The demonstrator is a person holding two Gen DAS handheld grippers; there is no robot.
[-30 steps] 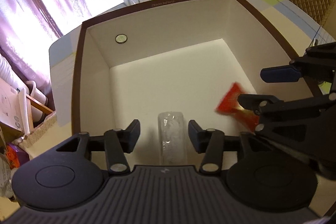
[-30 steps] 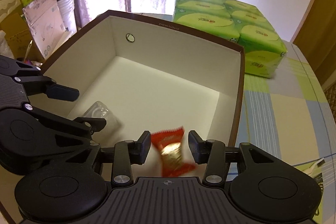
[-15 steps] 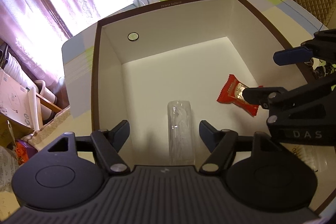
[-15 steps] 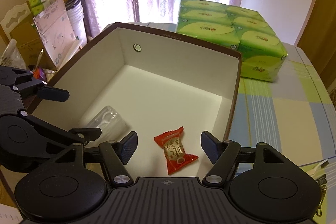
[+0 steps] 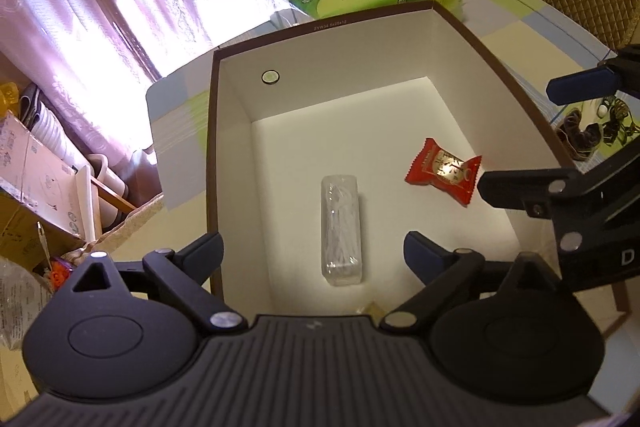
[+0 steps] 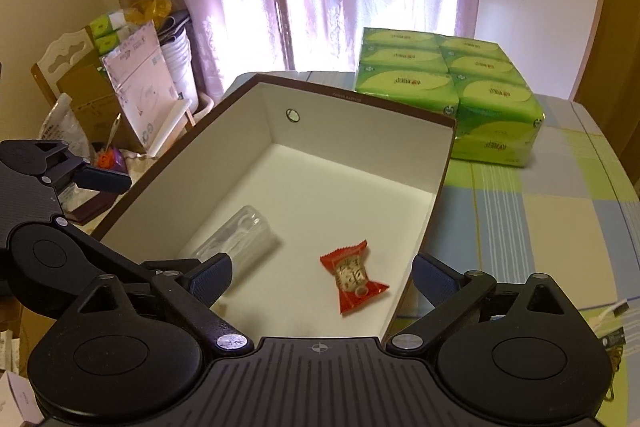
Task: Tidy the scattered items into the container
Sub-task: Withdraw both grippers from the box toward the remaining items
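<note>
With the left gripper (image 5: 312,249) and right gripper (image 6: 322,277) both spread empty above the box (image 6: 440,163), the light, crinkly red candy (image 6: 352,277) and stiffer, slippery clear packet (image 5: 341,229) lie inside, best pinched across their middles.

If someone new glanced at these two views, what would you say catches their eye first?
Probably the red snack packet, vivid against the white floor of the open brown-edged box, lying apart from a clear plastic packet beside it. Next, the bright green tissue packs on the table just behind the box. Both the left gripper and the right gripper are over the box, open and empty.
</note>
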